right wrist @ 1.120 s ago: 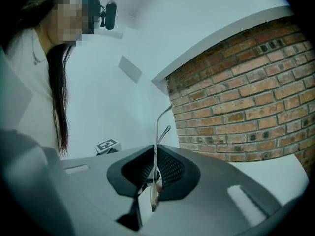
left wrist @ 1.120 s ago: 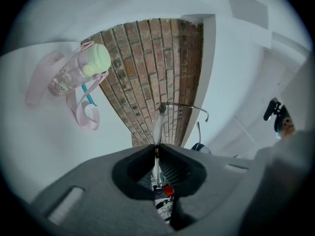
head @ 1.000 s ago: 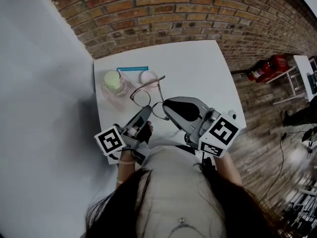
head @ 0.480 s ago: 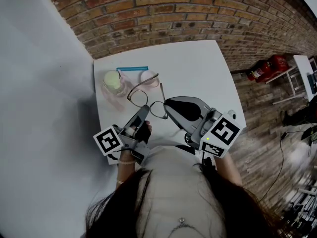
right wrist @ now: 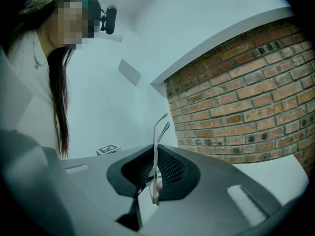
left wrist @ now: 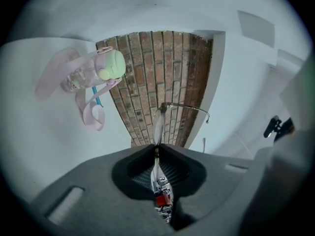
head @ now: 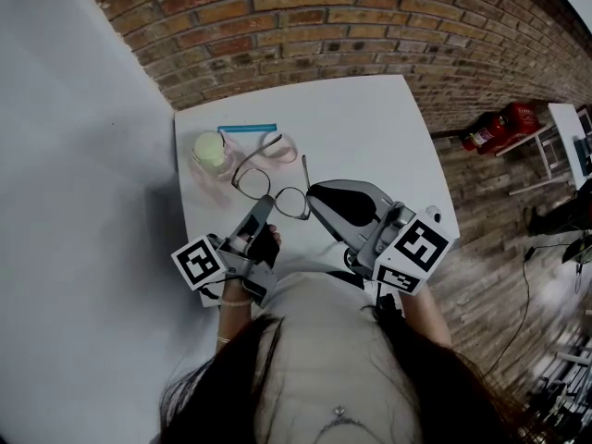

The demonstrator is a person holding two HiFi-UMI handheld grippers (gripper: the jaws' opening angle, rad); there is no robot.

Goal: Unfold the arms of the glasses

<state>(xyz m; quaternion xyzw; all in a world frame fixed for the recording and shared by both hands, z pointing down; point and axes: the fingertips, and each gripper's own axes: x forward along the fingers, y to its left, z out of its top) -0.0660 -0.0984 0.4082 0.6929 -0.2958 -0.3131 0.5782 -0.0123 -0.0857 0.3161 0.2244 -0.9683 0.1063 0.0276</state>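
Glasses (head: pixel 271 191) held in air over table (head: pixel 370 128), near its front-left, between both grippers. L gripper (head: pixel 262 209) jaws closed tight on frame edge by a lens, prob. to anchor it. R gripper (head: pixel 313 195) jaws pinched on thin wire at other end, tips poking past them, prob. to swing an arm out. One arm (head: pixel 303 169) looks part open. Bottle (head: pixel 211 155) w/ pink strap lies behind. Table white, brick wall (head: pixel 324 26), wood floor (head: pixel 499 248).

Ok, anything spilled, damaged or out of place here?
Nothing stands out. The left hand-held gripper and right hand-held gripper are shut on the glasses, which look intact above the table. The bottle sits nearby, no spill visible.
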